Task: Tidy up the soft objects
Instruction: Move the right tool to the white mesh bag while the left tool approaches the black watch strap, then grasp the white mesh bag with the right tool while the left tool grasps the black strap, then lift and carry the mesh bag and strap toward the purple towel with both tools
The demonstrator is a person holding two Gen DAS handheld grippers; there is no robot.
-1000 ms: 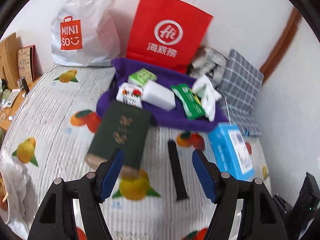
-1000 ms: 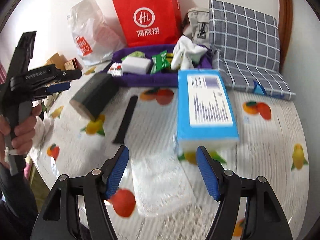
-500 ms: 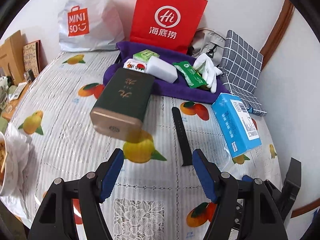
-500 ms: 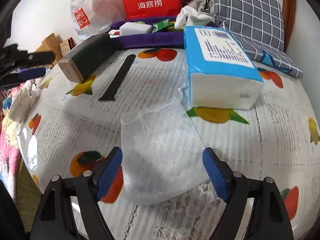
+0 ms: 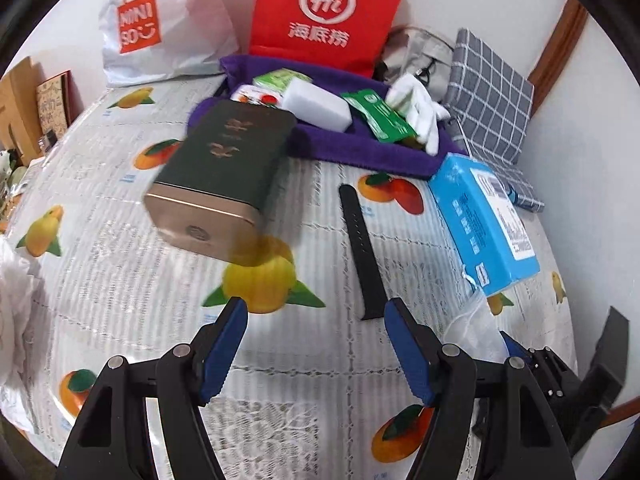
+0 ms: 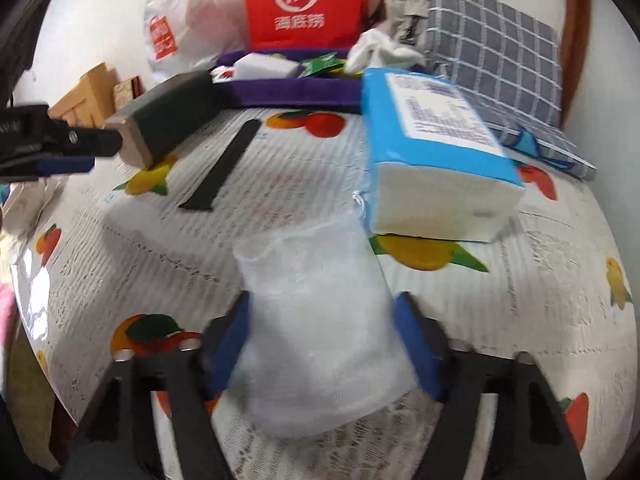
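your right gripper (image 6: 322, 320) sits low over the tabletop (image 6: 540, 320) with the white mesh pouch (image 6: 316, 340) lying between its blue fingers (image 6: 412, 344); the fingers stand at the pouch's sides, but that view is blurred, so you cannot tell whether they press it or only flank it. your left gripper (image 5: 316, 320) hovers with its fingers spread wide and nothing between them, above a yellow fruit printed on the tablecloth.

just past the pouch lies a blue tissue pack (image 6: 436, 160), white on its near end, with a printed label on top whose text is too smeared to read. left of it a black strap (image 5: 362, 252) lies flat on the cloth. further left, a dark green tin (image 5: 224, 176) with a gold end carries gold characters on its top, not legible here; its far end overlaps the purple tray's edge.

the purple tray (image 5: 360, 156) holds a white sponge block (image 5: 318, 100), a green packet (image 5: 378, 116), white gloves (image 5: 416, 108), and small green and red-printed packs. right of it rests a grey checked cushion (image 5: 490, 92).

against the wall stands a red paper bag (image 5: 326, 12) with a round "hi" logo and white chinese characters, and a white plastic bag (image 5: 160, 20) printed "miniso" in orange.
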